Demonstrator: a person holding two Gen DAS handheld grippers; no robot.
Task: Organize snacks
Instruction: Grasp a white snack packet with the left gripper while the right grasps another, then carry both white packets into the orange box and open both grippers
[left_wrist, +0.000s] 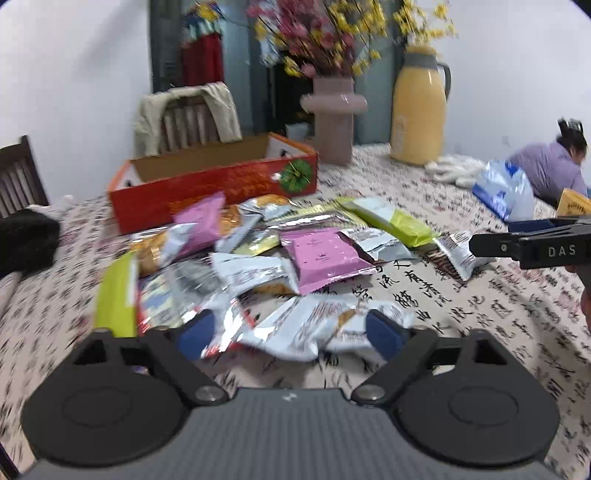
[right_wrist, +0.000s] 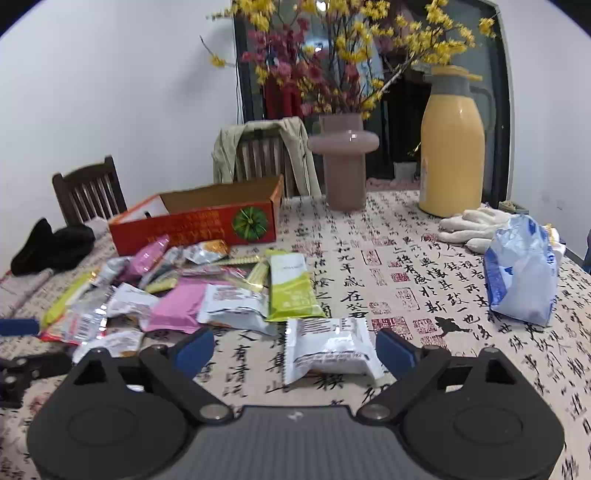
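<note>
1. Right tool (right_wrist: 293, 350) released, jaws straddling one white snack packet (right_wrist: 330, 349) on the bench (right_wrist: 424, 280).
2. Left tool (left_wrist: 291, 330) released over the snack pile (left_wrist: 258, 251).
3. Beyond: two pink packets (left_wrist: 325, 256), one red box (left_wrist: 218, 177), one vase (right_wrist: 343, 162), one yellow thermos (right_wrist: 452, 147).

On the table: one red cardboard box (right_wrist: 195, 225), one pink vase (right_wrist: 343, 162), one yellow thermos jug (right_wrist: 452, 147), one blue-white plastic bag (right_wrist: 524, 273). Pink snack packets (left_wrist: 325, 258): two; green ones (right_wrist: 291, 288): two. Silver packets overlap; count undeterminable.
</note>
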